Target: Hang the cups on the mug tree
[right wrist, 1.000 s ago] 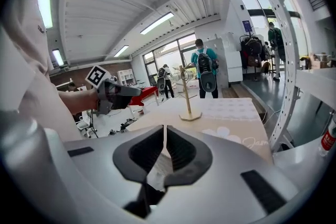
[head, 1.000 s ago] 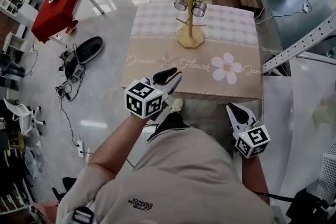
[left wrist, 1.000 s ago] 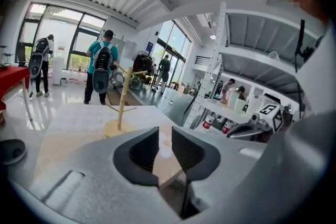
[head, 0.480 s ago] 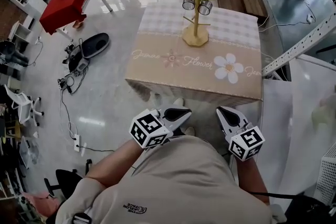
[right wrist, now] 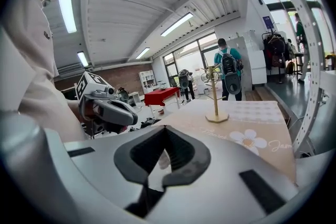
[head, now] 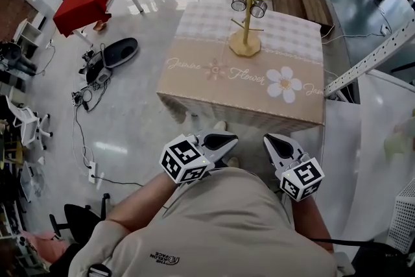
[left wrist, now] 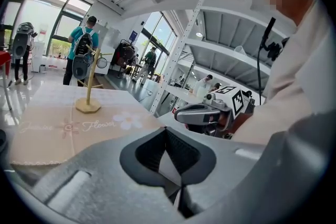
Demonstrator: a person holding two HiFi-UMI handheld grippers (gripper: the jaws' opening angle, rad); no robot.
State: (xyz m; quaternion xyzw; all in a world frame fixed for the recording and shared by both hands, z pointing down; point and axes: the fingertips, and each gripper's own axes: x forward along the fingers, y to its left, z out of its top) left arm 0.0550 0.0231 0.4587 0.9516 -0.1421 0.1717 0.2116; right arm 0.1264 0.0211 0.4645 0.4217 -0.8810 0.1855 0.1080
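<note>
1. Where the head view looks down, the left gripper (head: 230,138) and right gripper (head: 269,139) sit close to the person's torso, short of the table (head: 214,84). The mug tree (head: 246,23) stands on the table's far half, with two cups (head: 239,2) hanging from its upper arms.
2. Left gripper view: the jaws are pressed together and hold nothing. The mug tree stands well ahead on the table, and the right gripper shows just beside, to the right.
3. Right gripper view: the jaws meet at the tips and are empty. The mug tree stands well ahead on the table.

Wooden mug tree (head: 245,45), shiny metal cups (head: 240,2)
</note>
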